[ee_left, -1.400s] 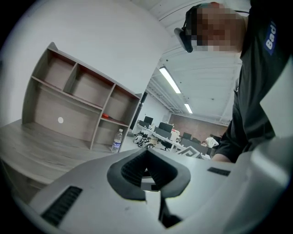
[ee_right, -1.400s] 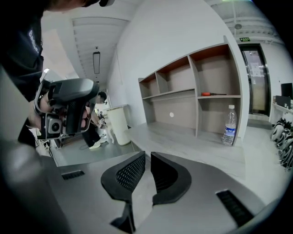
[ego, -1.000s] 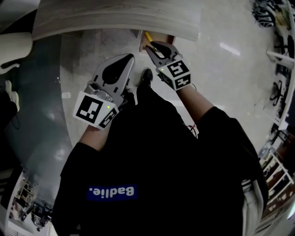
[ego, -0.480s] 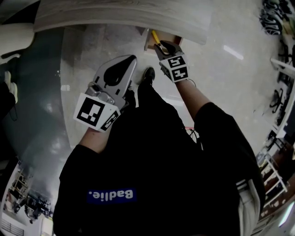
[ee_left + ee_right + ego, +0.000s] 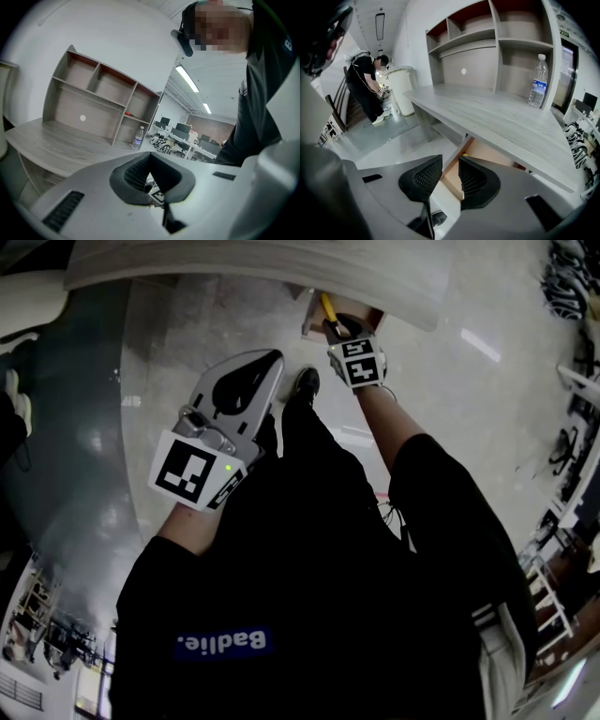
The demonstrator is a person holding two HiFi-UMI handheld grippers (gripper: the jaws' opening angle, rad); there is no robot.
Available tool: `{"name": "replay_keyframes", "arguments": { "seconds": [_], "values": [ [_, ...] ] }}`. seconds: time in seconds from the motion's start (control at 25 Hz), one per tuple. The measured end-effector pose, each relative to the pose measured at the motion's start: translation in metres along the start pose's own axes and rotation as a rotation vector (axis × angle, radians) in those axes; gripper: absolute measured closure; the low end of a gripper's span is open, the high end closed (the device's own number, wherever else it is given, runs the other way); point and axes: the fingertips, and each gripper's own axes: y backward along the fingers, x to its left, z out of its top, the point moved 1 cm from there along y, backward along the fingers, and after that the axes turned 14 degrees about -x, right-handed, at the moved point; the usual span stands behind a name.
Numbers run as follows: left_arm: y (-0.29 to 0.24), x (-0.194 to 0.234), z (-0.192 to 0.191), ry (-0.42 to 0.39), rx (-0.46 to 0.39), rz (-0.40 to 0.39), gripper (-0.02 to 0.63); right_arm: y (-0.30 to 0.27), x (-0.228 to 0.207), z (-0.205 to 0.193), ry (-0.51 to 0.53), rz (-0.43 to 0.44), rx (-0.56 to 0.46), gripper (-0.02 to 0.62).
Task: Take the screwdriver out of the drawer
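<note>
Left gripper [image 5: 270, 360] nearest, fingers together, empty. Right gripper [image 5: 450, 172] over the open drawer [image 5: 487, 154] under the worktop [image 5: 497, 122]; fingers have just been opening, nothing between them (I judge: approach step). Screwdriver [image 5: 328, 307] lies in the drawer just beyond. Next I must straddle its yellow handle, then close.

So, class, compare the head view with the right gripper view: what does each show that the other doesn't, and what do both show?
Only the head view: the left hand-held gripper, the right one's marker cube and the person's dark top.
Only the right gripper view: a water bottle, the shelf unit and a person standing far off.
Both: the grey desk top, the open drawer and the right hand-held gripper, whose jaws have just been opening, with nothing between them.
</note>
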Motion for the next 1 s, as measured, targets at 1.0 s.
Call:
{"name": "replay_keyframes", "arguments": {
  "seconds": [1.0],
  "values": [
    [0.024, 0.019, -0.022, 0.024, 0.067, 0.058, 0.611, -0.082, -0.032, -0.077, 0.065, -0.084, 0.216, 0.468]
  ]
}}
